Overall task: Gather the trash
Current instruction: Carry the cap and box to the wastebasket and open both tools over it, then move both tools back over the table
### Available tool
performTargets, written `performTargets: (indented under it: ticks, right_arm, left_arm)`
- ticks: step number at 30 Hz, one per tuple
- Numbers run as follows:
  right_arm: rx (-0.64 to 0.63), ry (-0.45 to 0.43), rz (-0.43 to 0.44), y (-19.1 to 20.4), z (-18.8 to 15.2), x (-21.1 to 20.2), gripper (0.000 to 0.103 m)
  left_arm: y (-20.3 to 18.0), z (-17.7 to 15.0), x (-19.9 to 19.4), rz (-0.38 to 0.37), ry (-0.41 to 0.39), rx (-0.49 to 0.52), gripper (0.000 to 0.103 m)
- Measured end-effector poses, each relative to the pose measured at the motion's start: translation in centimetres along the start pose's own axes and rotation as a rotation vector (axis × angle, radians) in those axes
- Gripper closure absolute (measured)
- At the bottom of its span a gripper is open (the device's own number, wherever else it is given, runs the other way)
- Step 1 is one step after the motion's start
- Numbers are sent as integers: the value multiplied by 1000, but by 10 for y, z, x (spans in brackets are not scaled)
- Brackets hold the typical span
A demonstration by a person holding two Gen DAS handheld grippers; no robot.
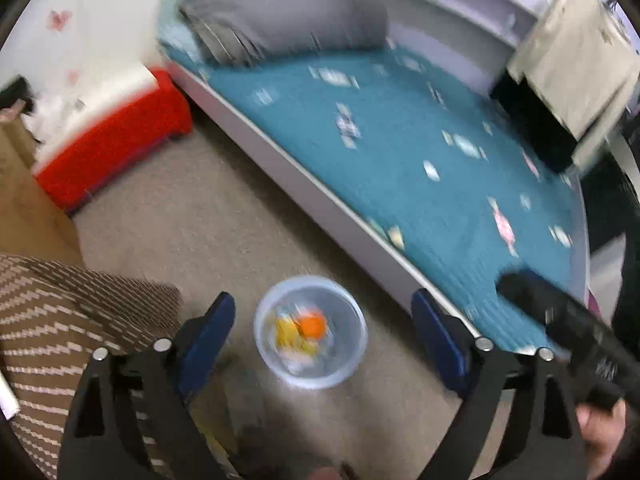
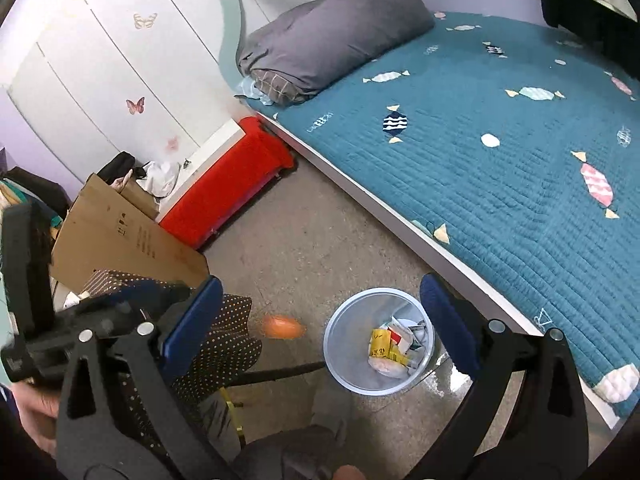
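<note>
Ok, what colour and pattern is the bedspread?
The bedspread is teal, quilted, with a scattered wrapped-candy print. It shows sharpest in the right wrist view.

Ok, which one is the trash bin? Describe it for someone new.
Find the bed with the teal candy-print quilt. On the grey floor beside its white edge stands a round translucent plastic bin. Unlike the red box nearby, it holds wrappers.

Printed marks on the cardboard box [image 2: 128, 236] – dark, too small to read; white stitched lettering on the teal bedspread [image 2: 500, 168] – likewise illegible; no other text legible.
</note>
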State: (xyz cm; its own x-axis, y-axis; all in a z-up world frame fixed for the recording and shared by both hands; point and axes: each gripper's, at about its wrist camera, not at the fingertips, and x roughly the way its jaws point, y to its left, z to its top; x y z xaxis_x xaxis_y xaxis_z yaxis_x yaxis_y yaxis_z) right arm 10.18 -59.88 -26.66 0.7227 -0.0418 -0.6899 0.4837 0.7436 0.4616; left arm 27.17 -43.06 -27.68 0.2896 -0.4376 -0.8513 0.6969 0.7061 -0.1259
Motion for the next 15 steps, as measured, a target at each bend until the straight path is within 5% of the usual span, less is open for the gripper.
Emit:
performTargets:
  ticks: [15]
  right_arm:
    - [-83,-28,-44,57,-26,-38,6]
  left_arm:
    - [15,-37,-103,98,-179,-34,9]
